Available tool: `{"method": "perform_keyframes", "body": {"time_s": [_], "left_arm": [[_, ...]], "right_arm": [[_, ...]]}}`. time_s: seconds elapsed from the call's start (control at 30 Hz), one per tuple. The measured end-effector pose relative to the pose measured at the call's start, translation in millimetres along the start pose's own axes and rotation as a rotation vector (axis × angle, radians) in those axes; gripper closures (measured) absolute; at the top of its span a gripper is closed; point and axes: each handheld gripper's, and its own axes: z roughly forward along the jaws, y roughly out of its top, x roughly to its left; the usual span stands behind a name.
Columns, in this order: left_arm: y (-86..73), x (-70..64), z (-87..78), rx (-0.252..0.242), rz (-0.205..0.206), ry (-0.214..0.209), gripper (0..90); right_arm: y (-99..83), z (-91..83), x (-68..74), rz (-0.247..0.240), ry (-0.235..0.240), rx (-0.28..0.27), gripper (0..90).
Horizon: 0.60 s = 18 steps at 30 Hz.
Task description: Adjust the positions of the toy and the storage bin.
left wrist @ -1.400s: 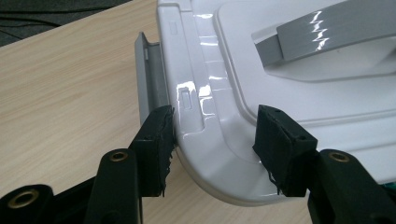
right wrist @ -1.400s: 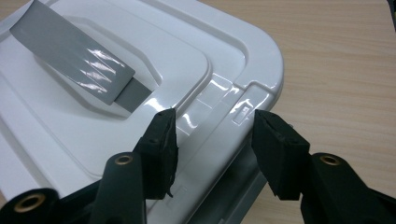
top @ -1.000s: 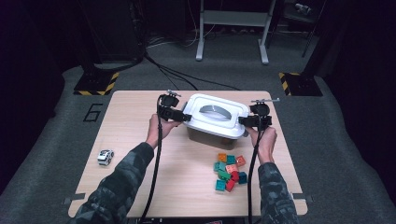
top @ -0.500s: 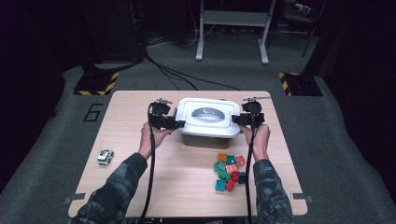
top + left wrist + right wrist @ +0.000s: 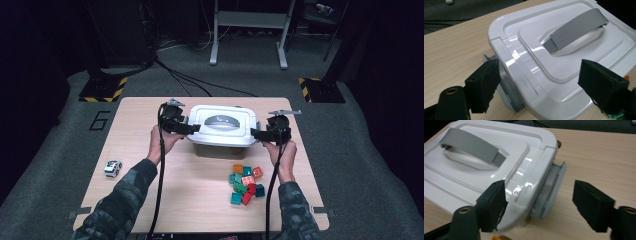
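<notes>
1. White plastic storage box (image 5: 220,145) with a white lid (image 5: 221,124) and a flat grey carry handle (image 5: 222,119) sits on the light wooden table (image 5: 135,125), far-centre, lid seated on top.
2. Left gripper (image 5: 192,129) at the box's left end; in the left gripper view its jaws stand apart, straddling the lid's end edge, one pad (image 5: 484,83) beside the grey side latch (image 5: 507,93), the other over the lid top. Not clamped.
3. Right gripper (image 5: 256,133) at the box's right end; the right gripper view shows its jaws apart, one pad (image 5: 492,202) against the lid's corner edge, the other well off over bare table. Grey latch (image 5: 551,192) on that end hangs open between them.
4. Pile of small coloured plastic blocks (image 5: 244,184), red, green, orange, lies near the box's front right, beside the person's right forearm.
5. Small white toy car (image 5: 113,168) sits apart at the table's left front.
</notes>
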Motion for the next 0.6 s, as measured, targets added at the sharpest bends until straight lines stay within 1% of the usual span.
{"method": "perform_keyframes", "body": {"time_s": [0.03, 0.07, 0.1, 0.13, 0.17, 0.2, 0.23, 0.27, 0.3, 0.33, 0.37, 0.4, 0.43, 0.47, 0.5, 0.53, 0.6], "left_arm": [[2.7, -1.5, 1.2, -0.004, 0.007, -0.005, 15.6], [6.4, -3.0, 3.4, -0.003, 0.017, -0.021, 15.3], [9.6, -4.7, 5.8, 0.004, 0.033, -0.018, 14.9], [12.3, -6.4, 8.6, -0.005, 0.041, -0.029, 14.7], [17.6, -9.7, 13.0, 0.002, 0.060, -0.038, 14.6], [17.6, -9.7, 13.0, 0.002, 0.060, -0.038, 14.7], [20.2, -11.8, 16.3, -0.001, 0.067, -0.045, 14.7], [23.6, -14.2, 20.7, 0.004, 0.082, -0.057, 14.8], [26.0, -16.8, 24.2, 0.010, 0.093, -0.054, 14.7], [28.4, -19.2, 27.3, 0.013, 0.105, -0.064, 14.9], [30.0, -21.1, 29.8, 0.018, 0.114, -0.070, 14.9], [32.8, -25.4, 34.3, 0.031, 0.145, -0.062, 14.8], [33.6, -27.8, 37.0, 0.032, 0.157, -0.061, 15.2], [34.7, -30.3, 40.1, 0.038, 0.161, -0.074, 15.3], [36.2, -32.5, 42.7, 0.047, 0.177, -0.070, 15.7], [37.4, -34.6, 44.7, 0.046, 0.193, -0.068, 16.6], [39.6, -37.4, 47.5, 0.041, 0.205, -0.080, 20.3]], "right_arm": [[-3.8, -4.7, -2.5, 0.005, -0.001, 0.000, 24.5], [-8.5, -9.5, -5.9, 0.007, 0.002, -0.010, 22.8], [-14.4, -15.8, -9.0, 0.014, -0.013, -0.013, 18.6], [-25.2, -25.1, -16.5, 0.027, -0.019, -0.021, 15.6], [-29.3, -28.3, -19.6, 0.039, -0.020, -0.020, 14.2], [-29.3, -28.3, -19.6, 0.039, -0.020, -0.020, 14.2], [-35.5, -32.5, -24.3, 0.048, -0.024, -0.022, 13.8], [-42.3, -36.1, -28.7, 0.056, -0.029, -0.028, 12.5], [-51.0, -39.9, -34.0, 0.058, -0.035, -0.024, 10.8], [-65.7, -44.4, -42.3, 0.067, -0.048, -0.021, 8.5], [-65.7, -44.4, -42.3, 0.067, -0.048, -0.021, 8.5], [-71.2, -45.8, -45.2, 0.074, -0.051, -0.018, 8.1], [-82.6, -47.4, -50.6, 0.076, -0.066, -0.014, 7.4], [-88.5, -47.8, -52.7, 0.081, -0.070, -0.010, 7.2], [-96.7, -47.5, -56.1, 0.079, -0.072, -0.006, 7.1], [-104.8, -46.0, -58.5, 0.082, -0.068, 0.008, 6.8], [-118.7, -43.2, -62.1, 0.082, -0.075, 0.027, 6.9]]}}
